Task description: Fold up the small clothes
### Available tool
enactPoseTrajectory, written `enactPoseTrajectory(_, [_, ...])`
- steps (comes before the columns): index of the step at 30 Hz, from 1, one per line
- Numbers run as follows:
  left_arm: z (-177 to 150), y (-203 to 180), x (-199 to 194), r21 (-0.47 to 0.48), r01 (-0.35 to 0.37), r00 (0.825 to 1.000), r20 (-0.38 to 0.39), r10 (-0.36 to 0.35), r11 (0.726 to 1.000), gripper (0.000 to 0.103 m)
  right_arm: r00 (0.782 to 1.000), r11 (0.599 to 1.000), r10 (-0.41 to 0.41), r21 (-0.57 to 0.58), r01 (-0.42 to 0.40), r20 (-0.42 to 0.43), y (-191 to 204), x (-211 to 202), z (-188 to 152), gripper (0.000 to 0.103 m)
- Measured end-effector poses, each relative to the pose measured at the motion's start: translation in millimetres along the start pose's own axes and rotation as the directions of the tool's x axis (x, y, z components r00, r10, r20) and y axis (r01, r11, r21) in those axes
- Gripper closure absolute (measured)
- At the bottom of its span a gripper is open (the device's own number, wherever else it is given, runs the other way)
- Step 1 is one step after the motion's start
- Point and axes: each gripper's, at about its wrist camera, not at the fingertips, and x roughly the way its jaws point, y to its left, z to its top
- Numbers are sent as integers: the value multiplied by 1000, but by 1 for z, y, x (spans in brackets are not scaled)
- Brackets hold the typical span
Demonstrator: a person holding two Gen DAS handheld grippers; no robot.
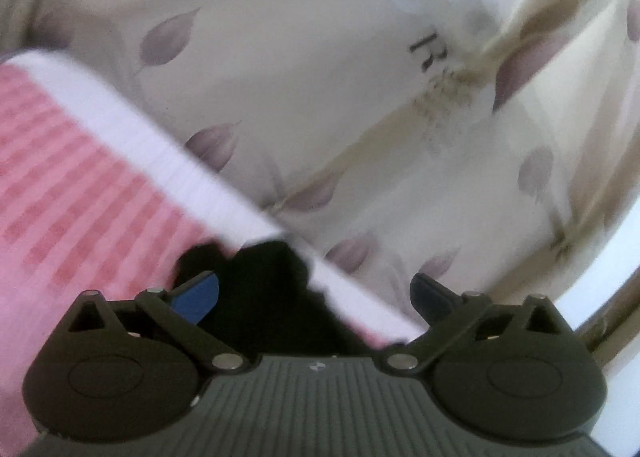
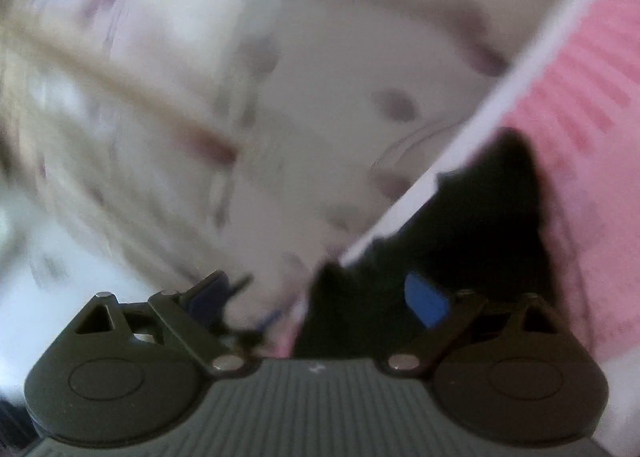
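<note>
Left wrist view is showing the left gripper pinching a small pink garment at its white ribbed band, the cloth running up and away to the left while the fingers are closing on it as a dark blurred mass in the middle. The blue pads low down are standing apart from each other, but the black tips ahead of them are drawn together on the band. Right wrist view is showing the right gripper doing the same on the opposite side: its black tips are clamped on the white edge, with the pink cloth hanging off to the right.

Both pictures are smeared, so I judge the garment is being carried or swung through the air above the bedsheet. To do this step well, the two grips should be kept level and the band held taut between them, so the cloth is laid down flat without a twist. Lowering the far end first and dragging gently nearer would smooth out wrinkles before any fold is made.

The garment is looking soft and knitted, pink with darker pink checks or stripes, and its band is finely ribbed and stretchy, so it may sag between the grips. The bedsheet below is pale and smooth, printed with mauve leaves, a tan stripe and some dark lettering that is too blurred to read.
</note>
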Motion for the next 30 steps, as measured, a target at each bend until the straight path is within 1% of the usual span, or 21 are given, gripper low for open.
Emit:
enactPoseTrajectory(3, [-31, 25, -14, -37, 1, 1000, -3, -1, 999, 3, 992, 992, -30, -125, 15, -119, 22, 36, -6, 12])
enactPoseTrajectory(5, [-47, 40, -19, -58, -4, 1000, 22, 5, 998, 3, 984, 986, -53, -167, 24, -172, 27, 58, -11, 17])
enactPoseTrajectory(7, [-61, 48, -26, -61, -11, 997, 76, 15, 998, 3, 971, 980, -88, -195, 44, -222, 27, 82, -16, 34])
enactPoseTrajectory(9, [-72, 47, -31, -28, -36, 993, 111, 39, 999, 3, 950, 969, -158, -226, 98, -268, 23, 107, -19, 39])
enactPoseTrajectory(10, [-71, 44, -31, -20, -47, 992, 113, 49, 999, 3, 936, 957, -210, -254, 138, -282, 21, 117, -18, 45])
enactPoseTrajectory(11, [-70, 40, -33, 4, -35, 991, 127, 34, 999, 2, 920, 937, -267, -301, 178, -287, 21, 127, -16, 48])
enactPoseTrajectory(12, [-70, 37, -35, 32, -44, 988, 148, 39, 999, 2, 903, 906, -329, -362, 219, -277, 21, 136, -9, 49])
enactPoseTrajectory(13, [-72, 32, -35, 72, -68, 984, 167, 55, 995, 2, 891, 882, -370, -401, 249, -262, 21, 141, -1, 51])
enactPoseTrajectory(14, [-74, 28, -35, 105, -77, 983, 174, 58, 991, 2, 873, 845, -426, -450, 291, -236, 21, 148, 11, 52])
enactPoseTrajectory(15, [-75, 23, -34, 134, -81, 982, 178, 56, 988, 1, 849, 785, -496, -512, 348, -184, 23, 158, 26, 53])
enactPoseTrajectory(17, [-79, 13, -34, 189, -91, 979, 198, 53, 978, 1, 823, 695, -563, -581, 424, -73, 29, 172, 51, 52])
enactPoseTrajectory(18, [-81, 10, -34, 211, -95, 978, 202, 51, 973, 1, 823, 665, -567, -596, 450, -11, 34, 177, 64, 52])
enactPoseTrajectory(19, [-83, 9, -33, 222, -96, 978, 201, 51, 970, 1, 831, 663, -555, -583, 469, 36, 36, 178, 76, 52])
enactPoseTrajectory(20, [-84, 8, -34, 226, -99, 978, 204, 52, 969, 1, 837, 682, -542, -540, 494, 81, 38, 176, 88, 52])
enactPoseTrajectory(21, [-84, 9, -34, 222, -100, 977, 208, 53, 970, 1, 840, 710, -532, -485, 510, 105, 37, 173, 97, 52])
enactPoseTrajectory(22, [-84, 10, -35, 213, -102, 975, 215, 55, 972, 1, 850, 738, -514, -443, 508, 117, 36, 169, 101, 51])
enactPoseTrajectory(23, [-84, 11, -36, 198, -106, 973, 224, 60, 974, 1, 864, 765, -487, -416, 491, 124, 38, 165, 101, 50])
enactPoseTrajectory(25, [-82, 14, -40, 171, -129, 961, 264, 80, 977, 1, 909, 824, -406, -392, 408, 91, 43, 157, 87, 50])
enactPoseTrajectory(27, [-79, 16, -46, 144, -147, 946, 309, 96, 979, 1, 946, 871, -324, -387, 302, 8, 50, 164, 67, 50])
enactPoseTrajectory(28, [-78, 17, -49, 129, -153, 940, 325, 104, 980, 1, 958, 887, -282, -393, 242, -47, 55, 170, 53, 50])
enactPoseTrajectory(30, [-75, 20, -52, 102, -158, 935, 336, 115, 982, 1, 961, 894, -244, -414, 171, -131, 66, 186, 29, 50])
